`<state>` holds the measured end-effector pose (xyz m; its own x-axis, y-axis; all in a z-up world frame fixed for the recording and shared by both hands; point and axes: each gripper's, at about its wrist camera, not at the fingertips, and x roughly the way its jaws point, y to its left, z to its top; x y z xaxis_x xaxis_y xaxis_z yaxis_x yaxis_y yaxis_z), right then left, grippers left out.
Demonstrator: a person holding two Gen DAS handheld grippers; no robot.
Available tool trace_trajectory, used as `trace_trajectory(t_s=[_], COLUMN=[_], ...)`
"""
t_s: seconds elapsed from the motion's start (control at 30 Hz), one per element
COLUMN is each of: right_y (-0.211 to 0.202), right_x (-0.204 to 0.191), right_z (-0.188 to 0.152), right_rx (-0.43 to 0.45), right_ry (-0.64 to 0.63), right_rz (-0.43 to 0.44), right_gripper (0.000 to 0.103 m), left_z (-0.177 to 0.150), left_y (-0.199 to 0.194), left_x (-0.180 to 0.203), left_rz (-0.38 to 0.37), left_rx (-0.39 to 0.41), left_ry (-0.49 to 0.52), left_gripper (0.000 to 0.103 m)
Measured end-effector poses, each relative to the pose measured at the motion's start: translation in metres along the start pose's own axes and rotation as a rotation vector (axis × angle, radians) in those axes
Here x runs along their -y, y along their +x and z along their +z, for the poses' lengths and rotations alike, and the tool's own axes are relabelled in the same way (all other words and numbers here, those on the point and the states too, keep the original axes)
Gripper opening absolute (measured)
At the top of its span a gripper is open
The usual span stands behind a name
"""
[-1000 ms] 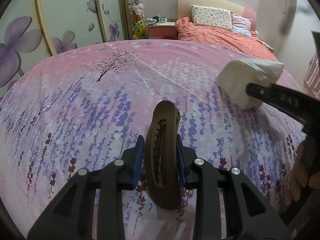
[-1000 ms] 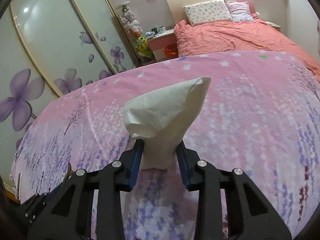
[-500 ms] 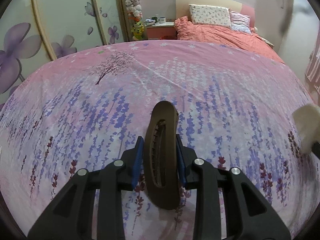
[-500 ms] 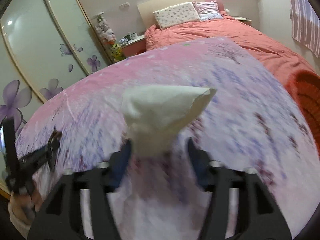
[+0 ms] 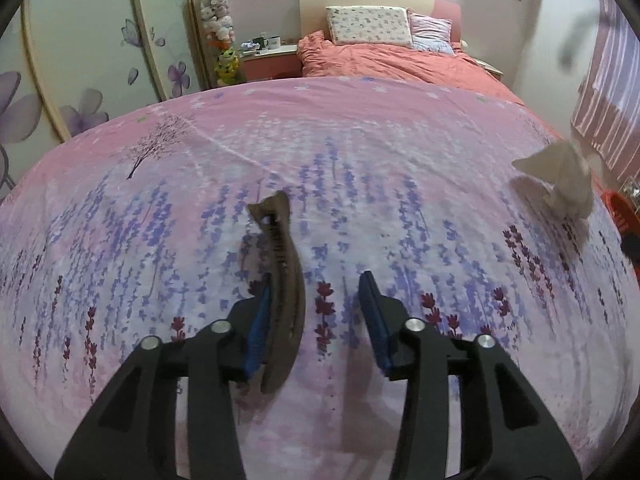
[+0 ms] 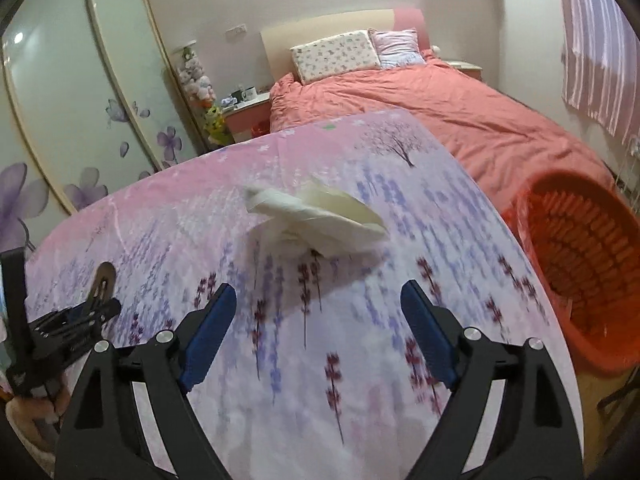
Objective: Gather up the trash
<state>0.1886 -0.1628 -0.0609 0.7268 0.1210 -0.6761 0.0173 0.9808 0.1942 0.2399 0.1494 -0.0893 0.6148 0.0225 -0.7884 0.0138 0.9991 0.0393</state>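
Right wrist view: right gripper (image 6: 318,332) jaws stood wide open, crumpled tissue (image 6: 316,220) just ahead & centred, blurred, apparently airborne, orange basket (image 6: 532,208) off to its right. Left gripper (image 5: 316,320) also open, brown hair clip (image 5: 282,292) against its left pad, long axis pointing fwd.

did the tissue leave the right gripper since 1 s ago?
Yes. The right gripper is open, and the tissue is clear of it, blurred over the floral sheet, left of the red basket.

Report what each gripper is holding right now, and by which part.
Nothing is held. Both grippers' jaws are open: the hair clip only leans against the left gripper, and the tissue is clear of the right gripper.
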Motion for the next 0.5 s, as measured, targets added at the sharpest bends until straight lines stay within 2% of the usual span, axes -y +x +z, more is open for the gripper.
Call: trace_trajectory(t_s=[0.2,0.3,0.4,0.47,0.5], right_y=[0.029,0.036,0.049,0.058,0.062], right_x=[-0.015,-0.014,-0.015,-0.017,-0.017], right_z=[0.016,0.028,0.035,0.035,0.034], right_rx=[0.017,0.033,0.008,-0.012,-0.027], right_ry=[-0.106,-0.093,-0.1,-0.117,-0.122], right_rz=[-0.096,-0.086,-0.072,-0.08,-0.084], right_gripper=[0.085,0.085,0.085,0.082,0.072], left_z=[-0.004,-0.004,-0.004,-0.004,-0.004], left_y=[0.002,0.002,0.001,0.001,0.0], left_x=[-0.003,-0.006,-0.007,-0.009,-0.009], left_rz=[0.004,0.005,0.005,0.002,0.002], left_rx=[-0.004,-0.007,-0.008,-0.008,-0.008], left_ry=[-0.021,-0.028,-0.03,-0.032,-0.032], left_gripper=[0.053,0.055,0.056,0.056,0.056])
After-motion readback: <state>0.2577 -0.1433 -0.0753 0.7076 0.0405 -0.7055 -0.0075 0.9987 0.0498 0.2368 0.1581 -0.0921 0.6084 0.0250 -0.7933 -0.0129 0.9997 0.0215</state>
